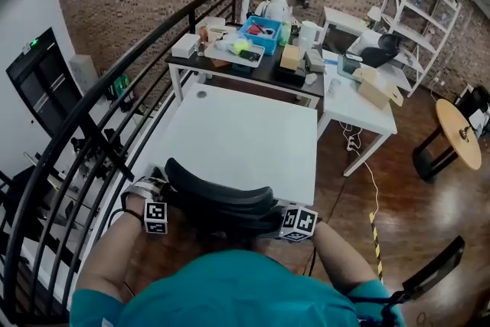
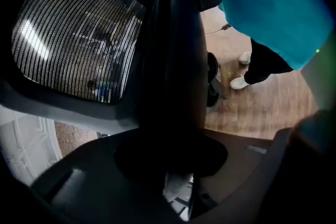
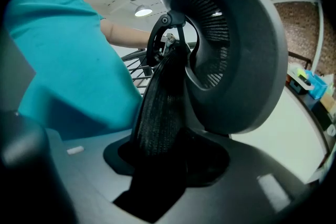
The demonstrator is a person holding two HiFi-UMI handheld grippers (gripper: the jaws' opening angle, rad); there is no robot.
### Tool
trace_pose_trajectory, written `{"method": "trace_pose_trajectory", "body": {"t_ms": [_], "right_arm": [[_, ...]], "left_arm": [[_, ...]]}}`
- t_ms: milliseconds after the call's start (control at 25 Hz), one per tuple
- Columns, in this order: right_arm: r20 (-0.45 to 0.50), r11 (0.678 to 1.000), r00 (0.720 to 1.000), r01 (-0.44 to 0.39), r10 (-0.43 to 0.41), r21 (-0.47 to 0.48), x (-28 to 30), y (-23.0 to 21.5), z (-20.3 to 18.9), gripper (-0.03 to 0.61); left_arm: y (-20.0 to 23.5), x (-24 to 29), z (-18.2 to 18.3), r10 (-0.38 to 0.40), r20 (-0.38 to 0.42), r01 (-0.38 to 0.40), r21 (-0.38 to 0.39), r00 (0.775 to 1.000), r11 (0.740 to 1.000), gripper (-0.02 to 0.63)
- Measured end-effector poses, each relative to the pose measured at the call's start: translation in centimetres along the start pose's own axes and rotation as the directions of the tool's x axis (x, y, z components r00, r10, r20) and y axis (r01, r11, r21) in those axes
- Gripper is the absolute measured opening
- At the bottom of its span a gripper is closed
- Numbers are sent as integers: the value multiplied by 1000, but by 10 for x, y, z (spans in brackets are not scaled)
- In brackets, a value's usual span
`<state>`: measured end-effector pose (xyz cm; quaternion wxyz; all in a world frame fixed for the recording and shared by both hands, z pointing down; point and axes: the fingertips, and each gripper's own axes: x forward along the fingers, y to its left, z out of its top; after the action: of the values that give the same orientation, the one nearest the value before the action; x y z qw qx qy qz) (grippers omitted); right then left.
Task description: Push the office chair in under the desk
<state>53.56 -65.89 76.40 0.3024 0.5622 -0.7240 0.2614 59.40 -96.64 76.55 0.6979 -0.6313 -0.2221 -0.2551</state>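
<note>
Your left claw is clamped on the left edge of the office chair back. The right claw is clamped on the right mesh edge, with the headrest just above it. Both forearms reach forward and angle inward, claws tilted down. The chair back spans between the claws, and the white desk sits just beyond them.

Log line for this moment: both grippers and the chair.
left gripper: shut on office chair backrest | right gripper: shut on backrest | position: backrest at near edge of white desk
</note>
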Motion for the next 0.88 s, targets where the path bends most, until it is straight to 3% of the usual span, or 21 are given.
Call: {"method": "trace_pose_trajectory", "body": {"t_ms": [440, 680, 880], "right_arm": [[2, 1000, 1000, 6, -6, 25, 1, -81, -1, 199], [-16, 999, 999, -41, 42, 31, -7, -89, -10, 219], [-16, 998, 998, -54, 54, 38, -4, -86, -9, 224]], "left_arm": [[51, 59, -14, 13, 54, -13, 5, 998, 1000, 104], [46, 45, 0, -62, 117, 64, -14, 991, 998, 91], [47, 53, -2, -6, 129, 6, -2, 992, 1000, 86]]}}
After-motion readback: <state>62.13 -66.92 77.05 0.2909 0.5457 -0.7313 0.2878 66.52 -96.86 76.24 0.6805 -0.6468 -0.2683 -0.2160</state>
